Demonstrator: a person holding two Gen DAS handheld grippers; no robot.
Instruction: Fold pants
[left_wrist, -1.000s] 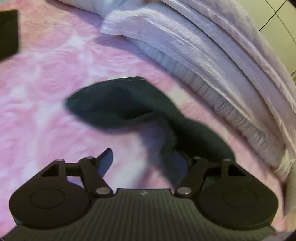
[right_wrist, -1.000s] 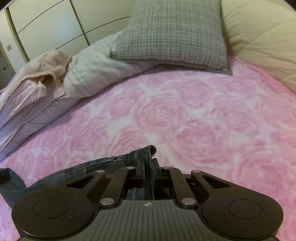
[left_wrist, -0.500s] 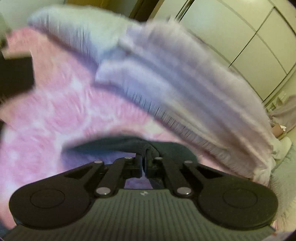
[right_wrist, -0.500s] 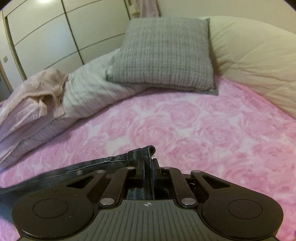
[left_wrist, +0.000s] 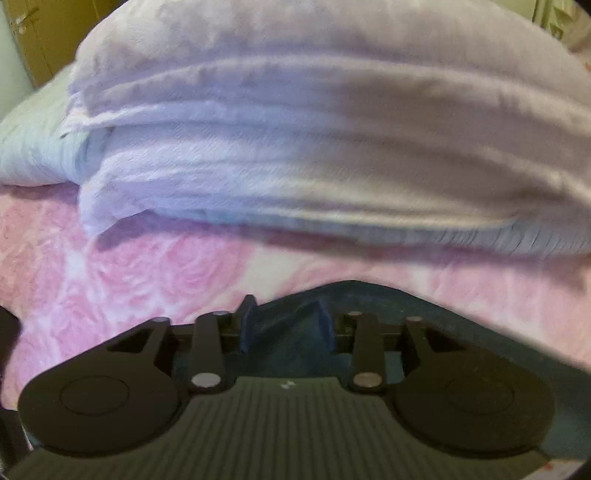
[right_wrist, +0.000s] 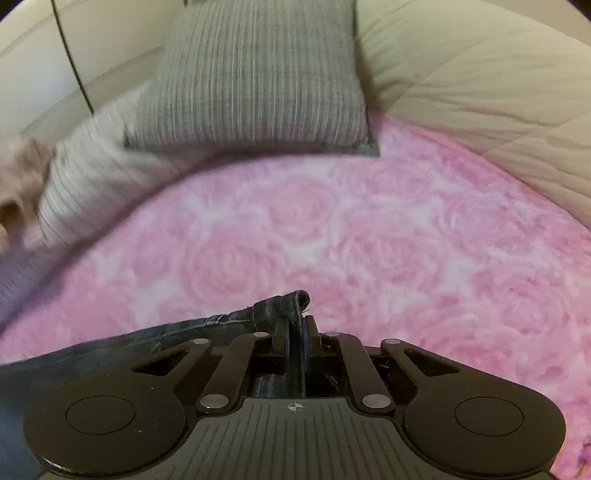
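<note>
Right wrist view: your right gripper (right_wrist: 295, 325) is clamped on the hem of the pants (right_wrist: 236, 321), dark blue denim with a stitched edge that curls over just above the closed jaws and trails off to the lower left across the bed. In the left wrist view your left gripper (left_wrist: 286, 321) has just been opening; its jaws stand apart over the dark cloth of the pants (left_wrist: 424, 310), which lies beneath and between them without the pads pressing on it. The bed wears a pink rose-patterned blanket (right_wrist: 369, 229). A grey pillow (right_wrist: 258, 74) and a cream quilt (right_wrist: 480, 85) sit at its head; a pale lilac blanket pile (left_wrist: 314, 129) lies alongside.
</note>
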